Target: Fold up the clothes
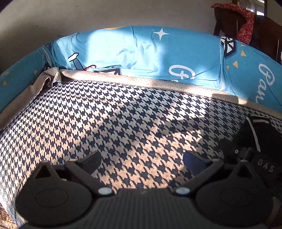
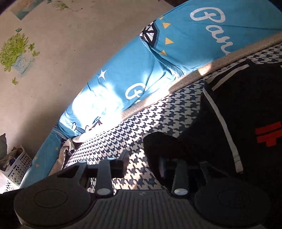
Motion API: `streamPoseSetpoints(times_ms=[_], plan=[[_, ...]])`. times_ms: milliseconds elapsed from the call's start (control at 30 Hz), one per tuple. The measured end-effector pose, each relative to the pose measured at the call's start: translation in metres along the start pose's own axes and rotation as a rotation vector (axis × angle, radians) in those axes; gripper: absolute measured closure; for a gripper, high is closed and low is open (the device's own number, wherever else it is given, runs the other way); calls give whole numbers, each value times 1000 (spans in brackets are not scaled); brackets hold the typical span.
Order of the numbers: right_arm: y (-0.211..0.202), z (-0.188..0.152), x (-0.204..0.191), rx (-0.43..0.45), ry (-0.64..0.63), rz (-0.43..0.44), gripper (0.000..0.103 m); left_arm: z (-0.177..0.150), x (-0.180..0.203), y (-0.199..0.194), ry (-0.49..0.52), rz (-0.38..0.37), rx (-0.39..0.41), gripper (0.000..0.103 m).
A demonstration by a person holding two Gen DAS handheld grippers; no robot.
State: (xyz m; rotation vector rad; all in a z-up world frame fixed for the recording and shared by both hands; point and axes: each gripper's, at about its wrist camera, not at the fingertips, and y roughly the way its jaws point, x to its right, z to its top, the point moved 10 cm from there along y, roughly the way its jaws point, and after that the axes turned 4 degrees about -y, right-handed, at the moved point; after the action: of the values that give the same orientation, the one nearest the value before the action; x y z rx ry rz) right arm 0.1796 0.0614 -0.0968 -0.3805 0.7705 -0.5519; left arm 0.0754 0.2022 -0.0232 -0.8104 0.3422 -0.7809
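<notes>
A black garment (image 2: pixel 246 109) with white stripes and a red mark lies on the houndstooth cover (image 2: pixel 158 119), filling the right of the right wrist view. My right gripper (image 2: pixel 141 165) is open at the garment's left edge. A fold of black cloth (image 2: pixel 158 146) drapes over its right finger, while the left finger (image 2: pixel 119 162) rests above bare cover. In the left wrist view the same garment (image 1: pixel 260 130) shows at the far right. My left gripper (image 1: pixel 142 161) stands open over the houndstooth cover (image 1: pixel 123 114), left of the garment, with nothing between its fingers.
Blue printed cushions (image 1: pixel 141 52) line the back edge against a beige wall (image 1: pixel 105 14). A crumpled dotted beige cloth (image 1: pixel 49 77) sits at the back left corner. A dark wooden chair with red fabric (image 1: pixel 245 22) stands at the back right. A white perforated basket (image 2: pixel 15 169) is at the left.
</notes>
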Motion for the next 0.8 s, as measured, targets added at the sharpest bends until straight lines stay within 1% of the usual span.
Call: streamPoseSetpoints(times_ms=[33, 133, 300, 367, 433, 533, 633, 800], plan=[[0, 0, 5, -24, -4, -23, 54, -2, 1, 1, 4, -4, -7, 0], [-14, 0, 11, -61, -56, -34, 54, -6, 7, 2, 11, -26, -20, 0], [-37, 2, 20, -119, -144, -55, 54, -7, 11, 0, 21, -37, -17, 0], [-48, 6, 23, -102, -183, -86, 54, -7, 13, 0, 22, -40, -16, 0], [-56, 13, 33, -71, -192, -141, 54, -9, 14, 1, 26, -42, -18, 0], [-59, 19, 52, -48, -170, -222, 54, -13, 18, 3, 37, -46, -28, 0], [-51, 19, 62, -60, -139, -235, 54, -17, 21, 5, 49, -52, -40, 0], [-33, 15, 70, -78, -131, -285, 55, -20, 23, 7, 61, -59, -46, 0]])
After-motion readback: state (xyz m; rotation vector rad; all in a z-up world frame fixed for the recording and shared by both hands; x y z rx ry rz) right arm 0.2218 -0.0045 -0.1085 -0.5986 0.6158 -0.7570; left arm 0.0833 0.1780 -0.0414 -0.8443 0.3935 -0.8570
